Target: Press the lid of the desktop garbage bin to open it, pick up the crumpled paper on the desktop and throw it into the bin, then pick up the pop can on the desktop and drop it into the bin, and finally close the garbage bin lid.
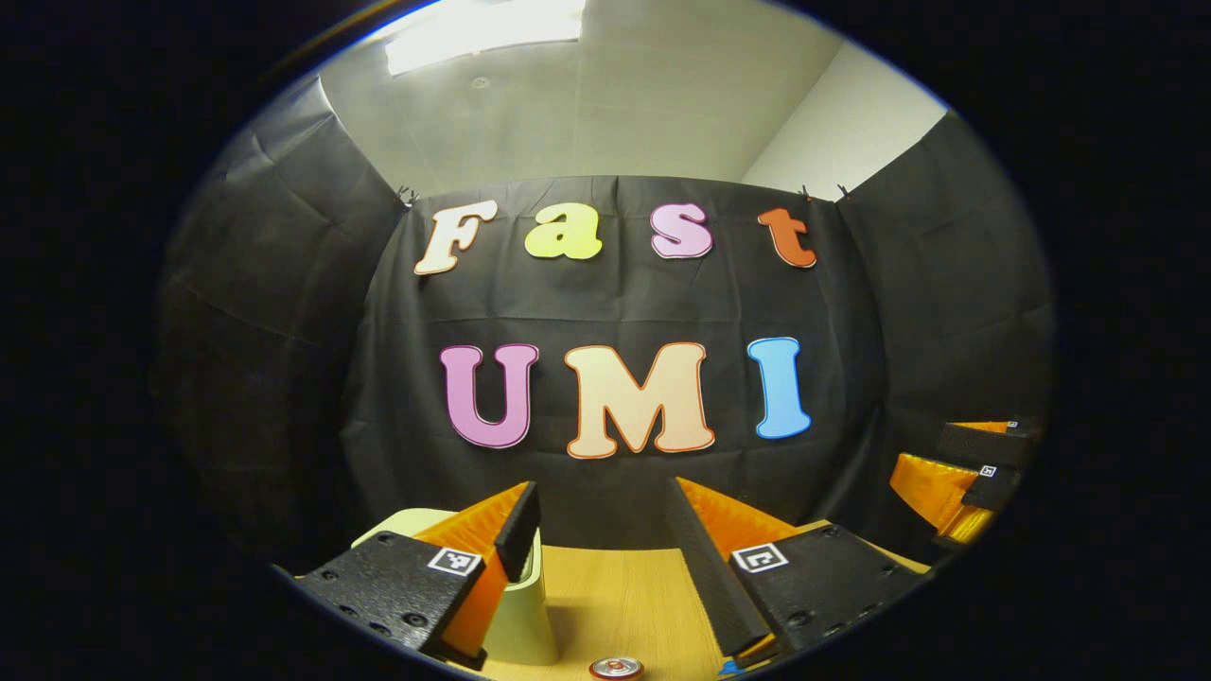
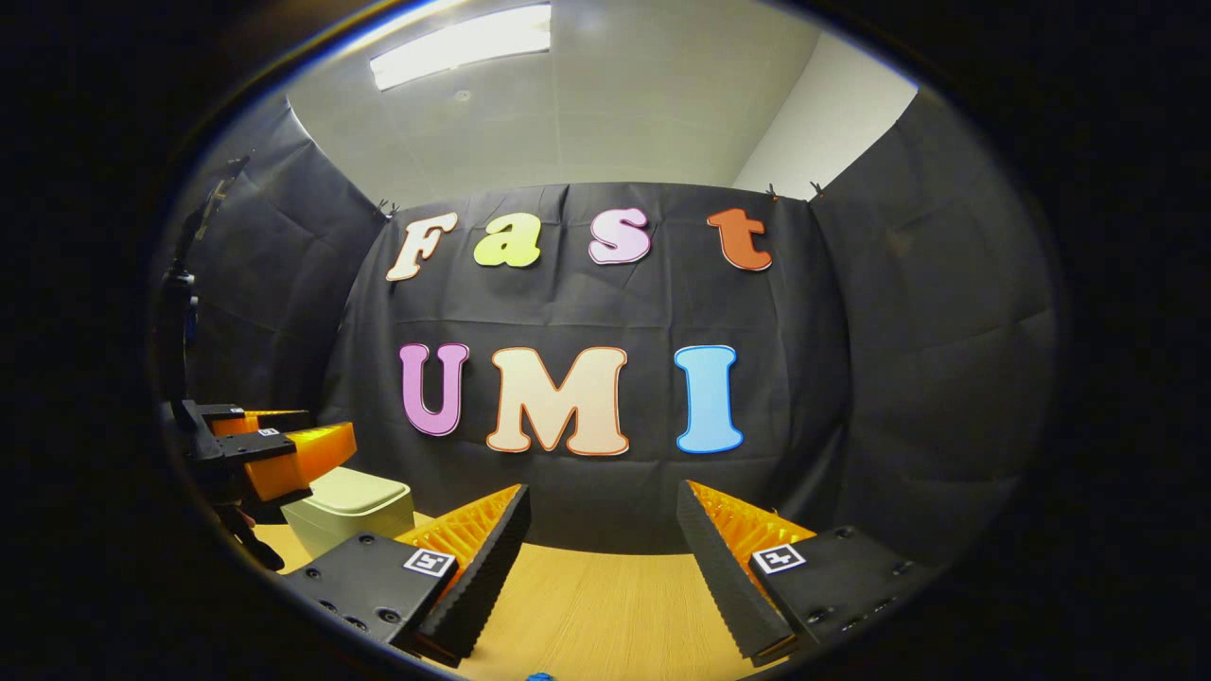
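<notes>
- Hovering above the wooden bench (image 1: 615,596), the left hand-held gripper (image 1: 601,530) has its two fingers spread wide, with nothing between them.
- In the left gripper view, the pale garbage bin (image 1: 516,615) stands on the bench at lower left, partly hidden behind the left finger (image 1: 516,530) of that hand-held gripper; its rounded top edge shows just left of the finger.
- The pop can (image 1: 617,670) sits at the very bottom of the left gripper view, upright, its silver top with a red rim facing up, just right of the bin's base and below the gap between the fingers.
- The right hand-held gripper (image 2: 603,534) is also held over the bench with its fingers parted and nothing in the gap.
- In the right gripper view, the garbage bin (image 2: 350,506) stands at lower left on the bench with its lid (image 2: 352,492) lying flat and closed.
- The left hand-held gripper shows far left in that view, raised just above and left of the bin; whether it touches the lid I cannot tell.
- The right hand-held gripper appears at the right edge of the left gripper view, well apart from the bin.
- A small blue thing (image 2: 540,676) peeks in at the bottom edge of the right gripper view; too little shows to tell what it is.
</notes>
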The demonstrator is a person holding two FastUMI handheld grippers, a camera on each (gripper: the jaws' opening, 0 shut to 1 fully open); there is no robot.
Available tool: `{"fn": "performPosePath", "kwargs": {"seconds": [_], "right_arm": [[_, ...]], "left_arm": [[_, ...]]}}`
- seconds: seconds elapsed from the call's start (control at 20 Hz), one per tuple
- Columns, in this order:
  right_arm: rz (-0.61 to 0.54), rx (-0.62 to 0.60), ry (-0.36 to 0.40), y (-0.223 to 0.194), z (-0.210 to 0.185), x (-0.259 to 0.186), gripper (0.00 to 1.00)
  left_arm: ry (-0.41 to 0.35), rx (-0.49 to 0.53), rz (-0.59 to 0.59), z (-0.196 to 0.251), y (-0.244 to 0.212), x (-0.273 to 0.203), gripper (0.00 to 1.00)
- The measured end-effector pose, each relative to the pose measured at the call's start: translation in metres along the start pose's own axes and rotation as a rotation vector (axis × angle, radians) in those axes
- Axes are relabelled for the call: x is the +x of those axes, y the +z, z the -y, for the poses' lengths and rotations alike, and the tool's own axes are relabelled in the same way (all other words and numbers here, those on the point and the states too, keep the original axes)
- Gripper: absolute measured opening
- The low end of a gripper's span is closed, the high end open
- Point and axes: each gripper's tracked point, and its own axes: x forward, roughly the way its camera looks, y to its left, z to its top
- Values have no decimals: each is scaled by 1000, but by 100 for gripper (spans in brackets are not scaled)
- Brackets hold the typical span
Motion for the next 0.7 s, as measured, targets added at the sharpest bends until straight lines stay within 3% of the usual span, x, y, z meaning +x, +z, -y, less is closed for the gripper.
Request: {"fn": "performPosePath", "kwargs": {"seconds": [0.65, 0.7], "right_arm": [[1, 1, 33, 1, -24, -1, 98], [-2, 1, 34, -1, -26, -1, 98]], "left_arm": [[61, 9, -13, -33, -5, -6, 0], [59, 6, -20, -34, -9, -6, 0]]}}
